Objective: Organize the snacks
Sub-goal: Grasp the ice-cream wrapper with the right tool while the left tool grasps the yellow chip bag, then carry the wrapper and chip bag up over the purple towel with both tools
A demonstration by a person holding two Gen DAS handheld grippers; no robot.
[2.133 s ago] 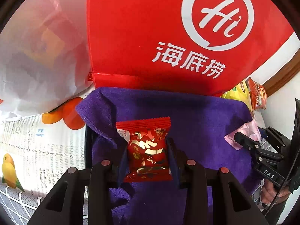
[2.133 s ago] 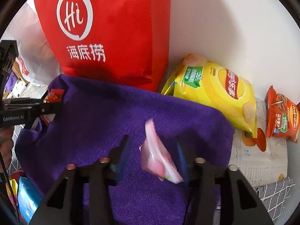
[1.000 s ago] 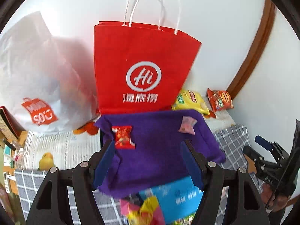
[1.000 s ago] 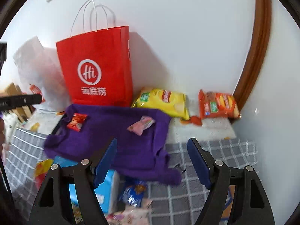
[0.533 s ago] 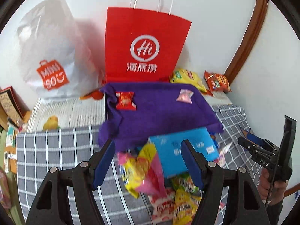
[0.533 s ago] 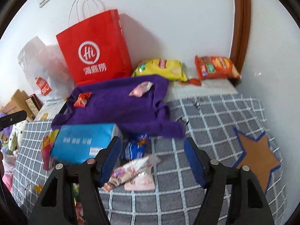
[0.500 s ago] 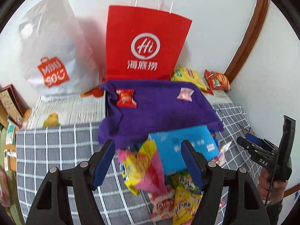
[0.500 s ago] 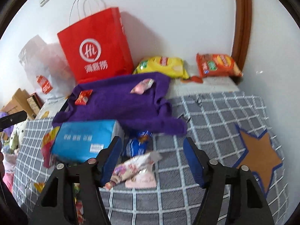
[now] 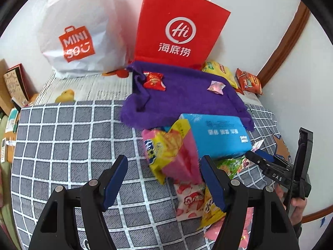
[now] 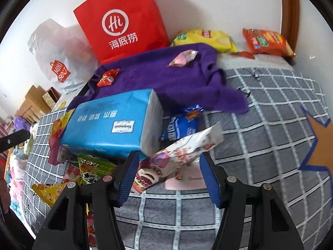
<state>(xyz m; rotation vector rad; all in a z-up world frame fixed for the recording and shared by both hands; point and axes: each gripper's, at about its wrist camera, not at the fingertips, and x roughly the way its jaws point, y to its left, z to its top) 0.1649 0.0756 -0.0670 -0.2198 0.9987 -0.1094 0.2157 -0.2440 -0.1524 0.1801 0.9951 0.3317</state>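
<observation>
Left gripper [image 9: 163, 167]: jaws apart, holding nothing, hanging over the grey checked cloth [image 9: 68, 137]. Bare checked cloth just ahead of the left finger; a yellow-and-pink crinkled snack bag [image 9: 172, 154] against the inner side of the right finger, whether touching it cannot be told. Below that bag, a white-and-pink strawberry-print packet [image 9: 190, 200] and a yellow packet [image 9: 210, 208]. Straight ahead and further off, a blue plastic-wrapped tissue pack [image 9: 220, 137], then a purple fleece cloth [image 9: 187, 100] carrying a small red foil candy [image 9: 154, 80] to the left and a small pink wrapped candy [image 9: 216, 87] to the right. Beyond the cloth, a white plastic shopping bag [image 9: 75, 33] and a red paper carrier bag [image 9: 179, 27] against the wall.

Right gripper [image 10: 167, 174]: jaws closing, pads not yet pressing. Between the fingers, a long white snack packet with a purple cake picture [image 10: 179, 152], slanting up to the right, one end near the left finger. To the left of the fingers, a green packet [image 10: 93, 166]. Ahead, a small blue wrapper [image 10: 181, 125] beside the tissue pack. Far ahead and right, by the wall, a yellow crisp bag [image 10: 206, 38] and an orange snack bag [image 10: 266, 41].
</observation>
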